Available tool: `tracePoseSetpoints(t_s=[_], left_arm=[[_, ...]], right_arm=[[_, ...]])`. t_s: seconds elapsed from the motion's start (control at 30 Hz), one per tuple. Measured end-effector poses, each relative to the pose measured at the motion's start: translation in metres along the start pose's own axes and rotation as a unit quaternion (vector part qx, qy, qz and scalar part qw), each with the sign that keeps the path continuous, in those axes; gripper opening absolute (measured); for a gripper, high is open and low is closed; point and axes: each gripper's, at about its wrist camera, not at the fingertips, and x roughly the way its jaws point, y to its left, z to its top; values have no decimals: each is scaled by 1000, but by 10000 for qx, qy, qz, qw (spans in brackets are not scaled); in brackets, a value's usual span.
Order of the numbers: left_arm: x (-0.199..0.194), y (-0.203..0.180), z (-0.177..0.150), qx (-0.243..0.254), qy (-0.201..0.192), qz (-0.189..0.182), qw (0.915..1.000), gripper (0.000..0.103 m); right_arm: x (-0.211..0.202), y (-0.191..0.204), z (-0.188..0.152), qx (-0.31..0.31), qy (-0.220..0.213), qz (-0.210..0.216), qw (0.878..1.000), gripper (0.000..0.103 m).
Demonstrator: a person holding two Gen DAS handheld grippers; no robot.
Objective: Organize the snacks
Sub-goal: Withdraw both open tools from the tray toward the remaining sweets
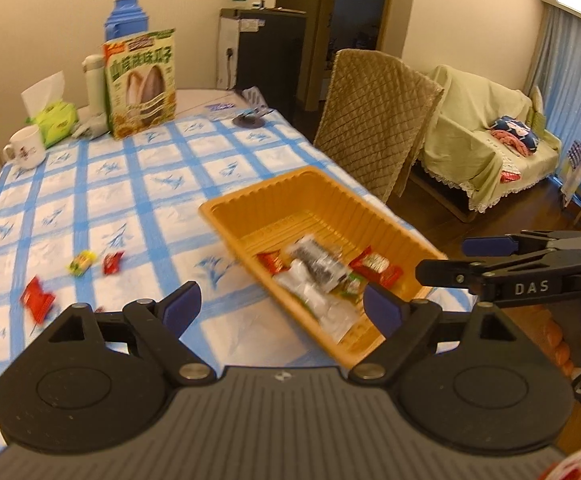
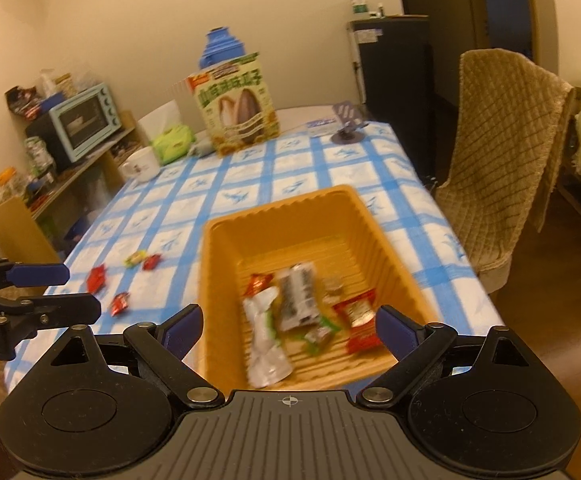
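Note:
An orange ribbed tray (image 1: 310, 184) (image 2: 274, 204) lies on the blue-checked tablecloth with several wrapped snacks in it. Among them are a silver packet (image 2: 266, 344), a black-and-white packet (image 2: 298, 292) and a red packet (image 2: 360, 318). Loose on the cloth to the tray's left lie a yellow-green candy (image 1: 82, 262) (image 2: 135, 258), a small red candy (image 1: 113, 262) (image 2: 151, 262) and red packets (image 1: 36, 300) (image 2: 96, 276). My left gripper (image 1: 282, 312) (image 2: 76, 290) hovers open and empty by the tray's near left side. My right gripper (image 2: 288, 330) (image 1: 446, 258) is open and empty over the tray's near end.
At the table's far end stand a sunflower-seed box (image 1: 142, 84), a white mug (image 1: 24, 148), a green tissue pack (image 1: 56, 120) and a phone stand (image 2: 346, 124). A quilted chair (image 2: 502, 152) stands at the table's right side. A shelf with a toaster oven (image 2: 84, 120) is on the left.

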Motion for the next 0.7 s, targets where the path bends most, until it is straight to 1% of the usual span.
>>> tracePoseSetpoints(t_s=[0.37,0.7], left_arm=[[-22,43,-31,-293,271,213,9990,87],[-30,97,-42,-557,388,505,9964,87]], right_arm=[[15,50,-19,-248,457,409,9978,93],[52,104,-25,-473,742,667,9939,93]])
